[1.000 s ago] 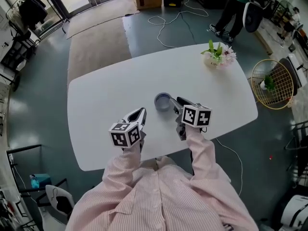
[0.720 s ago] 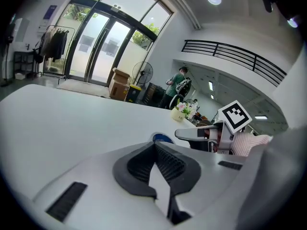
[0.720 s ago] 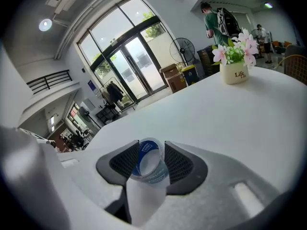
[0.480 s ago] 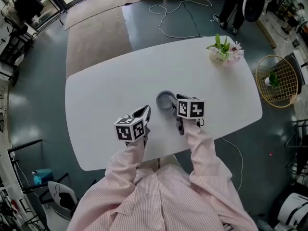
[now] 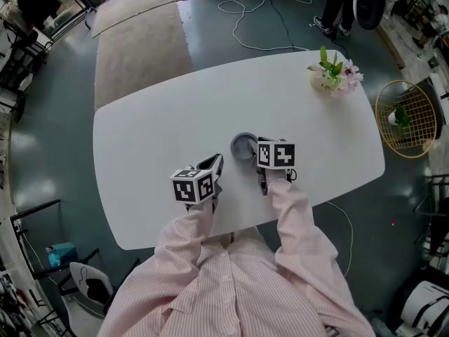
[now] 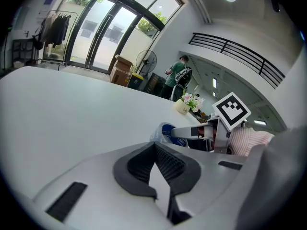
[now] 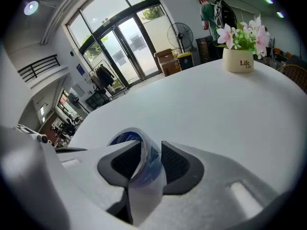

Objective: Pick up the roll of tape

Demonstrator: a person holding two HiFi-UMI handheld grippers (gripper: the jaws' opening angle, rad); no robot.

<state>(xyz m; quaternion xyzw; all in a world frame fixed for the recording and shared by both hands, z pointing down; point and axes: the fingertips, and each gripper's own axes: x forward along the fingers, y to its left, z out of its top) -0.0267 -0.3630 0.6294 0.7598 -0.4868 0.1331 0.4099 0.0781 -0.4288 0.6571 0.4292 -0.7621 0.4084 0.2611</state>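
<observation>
Tape roll lies near the front edge of the table, its wall between the closing jaws of the right gripper. Left gripper, just beside, is pressed together on nothing.

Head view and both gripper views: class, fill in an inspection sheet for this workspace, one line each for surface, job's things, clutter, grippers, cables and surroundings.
Surface: white table with rounded corners.
Job's things: roll of tape, lying flat near the table's middle.
Clutter: flower pot at the far right corner.
Grippers: right gripper closing, with the roll's wall between its jaws, not yet clamped; left gripper shut with nothing in it, beside the roll.
Cables: white cable looped on the floor beyond the table.
Surroundings: rug, wire basket, a standing person.
</observation>
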